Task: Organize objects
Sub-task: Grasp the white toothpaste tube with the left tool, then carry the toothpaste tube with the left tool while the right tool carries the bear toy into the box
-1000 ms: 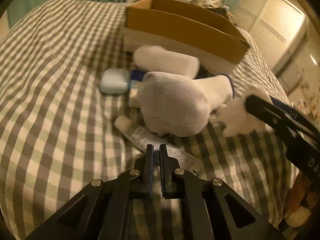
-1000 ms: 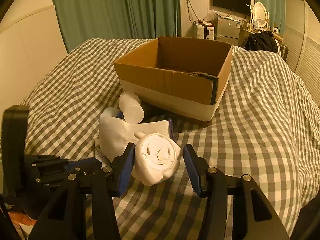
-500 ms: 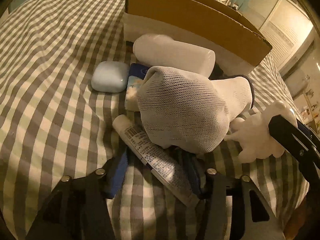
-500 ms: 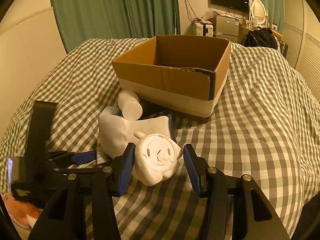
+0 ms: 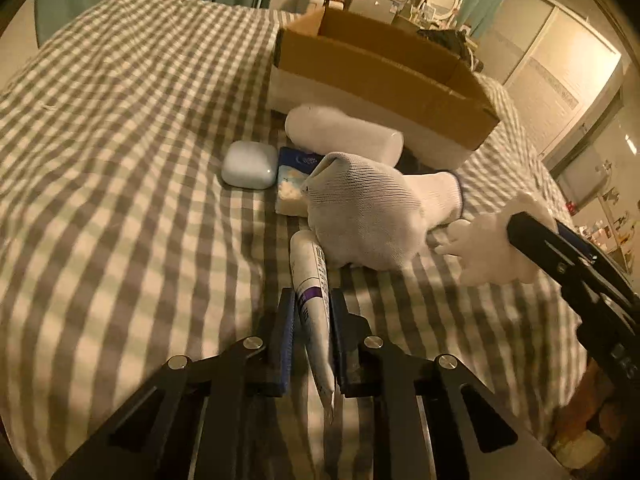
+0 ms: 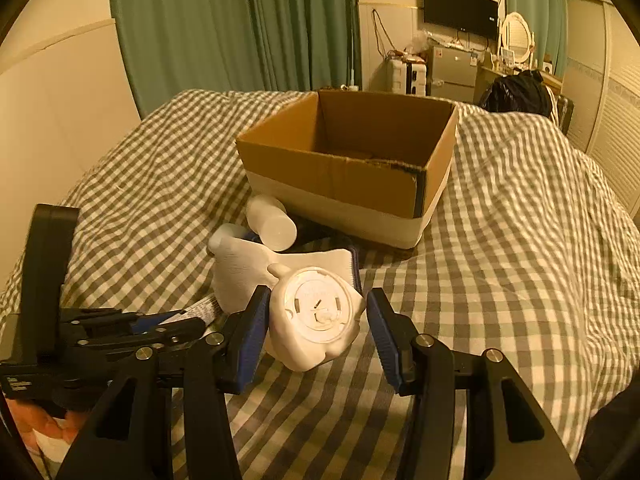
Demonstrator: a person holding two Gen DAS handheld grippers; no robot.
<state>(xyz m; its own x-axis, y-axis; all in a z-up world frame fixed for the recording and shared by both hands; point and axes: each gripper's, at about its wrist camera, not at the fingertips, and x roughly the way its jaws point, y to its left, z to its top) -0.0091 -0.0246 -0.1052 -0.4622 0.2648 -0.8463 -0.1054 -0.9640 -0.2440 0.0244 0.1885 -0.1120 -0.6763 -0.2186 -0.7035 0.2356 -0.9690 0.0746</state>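
Left claw [image 5: 311,320] pinches the tube [image 5: 311,280], right claw [image 6: 316,326] clamps the white toy [image 6: 314,320] — the tube's slim tail could slip out mid-carry to the box [image 6: 348,172].

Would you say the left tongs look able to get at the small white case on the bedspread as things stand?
Probably not yet: the left tongs are shut on the tube. The white case itself lies uncovered on the bedspread, left of the glove, so the way looks free once the tube is dropped.
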